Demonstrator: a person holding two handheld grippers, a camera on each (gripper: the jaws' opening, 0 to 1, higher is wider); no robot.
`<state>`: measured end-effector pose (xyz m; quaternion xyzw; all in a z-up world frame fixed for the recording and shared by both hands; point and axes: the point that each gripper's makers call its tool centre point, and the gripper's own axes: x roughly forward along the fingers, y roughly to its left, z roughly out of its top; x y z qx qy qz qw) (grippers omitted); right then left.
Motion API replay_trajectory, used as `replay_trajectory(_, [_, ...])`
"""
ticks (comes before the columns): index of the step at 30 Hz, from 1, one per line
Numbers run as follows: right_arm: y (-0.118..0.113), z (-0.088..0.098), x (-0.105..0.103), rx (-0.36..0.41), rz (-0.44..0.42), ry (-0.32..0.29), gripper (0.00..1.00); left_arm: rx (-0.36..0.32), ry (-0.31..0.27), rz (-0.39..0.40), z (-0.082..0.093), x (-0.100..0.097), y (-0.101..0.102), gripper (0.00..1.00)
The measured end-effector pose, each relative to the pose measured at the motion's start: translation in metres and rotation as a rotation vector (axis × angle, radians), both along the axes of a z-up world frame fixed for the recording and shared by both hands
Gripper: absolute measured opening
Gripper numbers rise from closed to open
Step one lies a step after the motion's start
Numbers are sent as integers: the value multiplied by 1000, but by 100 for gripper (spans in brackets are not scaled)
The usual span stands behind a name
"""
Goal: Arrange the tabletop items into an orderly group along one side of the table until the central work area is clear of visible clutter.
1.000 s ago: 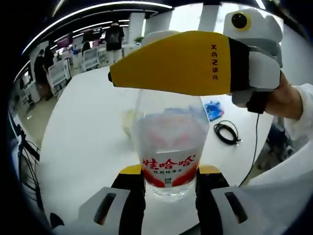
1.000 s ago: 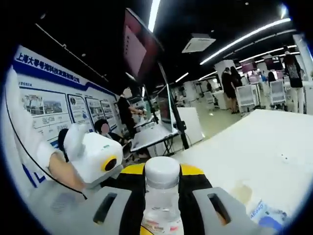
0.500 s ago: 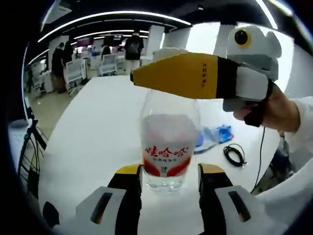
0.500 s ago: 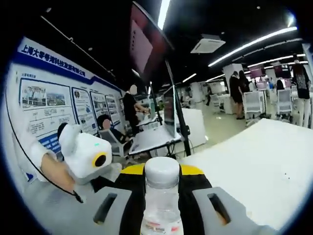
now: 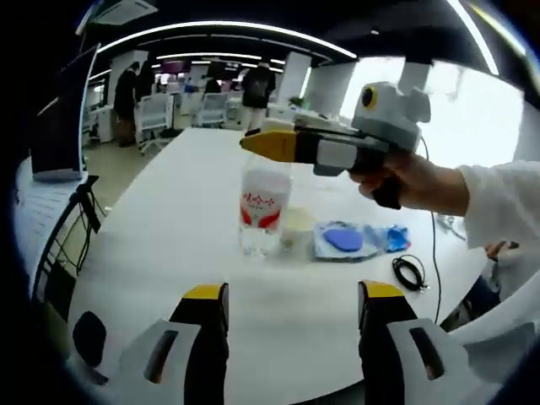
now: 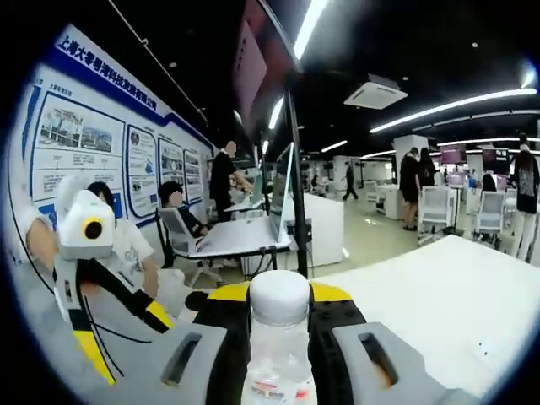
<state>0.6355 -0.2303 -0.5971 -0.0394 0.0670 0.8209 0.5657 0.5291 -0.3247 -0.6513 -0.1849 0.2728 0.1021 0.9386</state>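
Clear plastic with a red label, the water bottle (image 5: 261,207) stands upright on the white table (image 5: 169,245), its long axis vertical, well in from the near edge and roughly mid-surface. In the right gripper view its white cap (image 6: 279,297) rises between that gripper's own yellow-tipped jaws, which press against the neck on both sides: the right gripper (image 5: 278,145) is clenched on the bottle, reaching in level from the right of the left gripper view with a person's hand (image 5: 405,179) behind it.

The left gripper (image 5: 291,314) sits near the table's near edge, jaws spread wide with nothing between them, the bottle straight ahead of it and well apart. So the right gripper is the nearer one, in fact the one holding; I judge any carry toward a side of the table falls to it, with a straight lift suiting an upright bottle.

Just beside the bottle, toward the right edge, lie a pale round object (image 5: 297,226) and a blue packet (image 5: 350,240) in clear wrapping, then a coiled black cable (image 5: 411,272) further out.
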Motion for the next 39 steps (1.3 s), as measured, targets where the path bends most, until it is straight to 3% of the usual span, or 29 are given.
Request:
replay_trajectory(7, [11,-19,12,-14,-23,-18,21,-39,-76,92,11,-5,17,52])
replay_trajectory(8, [14,-29,17,-17,-38,-14,21,-35,-87,98,13,-5,19,52])
replay_trajectory(14, [23,-48,28,-42,-54,-7,21,-120,-109,120,8,-8,18,51])
replay_trajectory(20, [24,-66,25,-61,-23,-44,21,-141,-115,129,8,-6,17,51])
replay_trajectory(39, [19,-64,38,-81,7,-69,21,-195,-139,91,8,4,5,51])
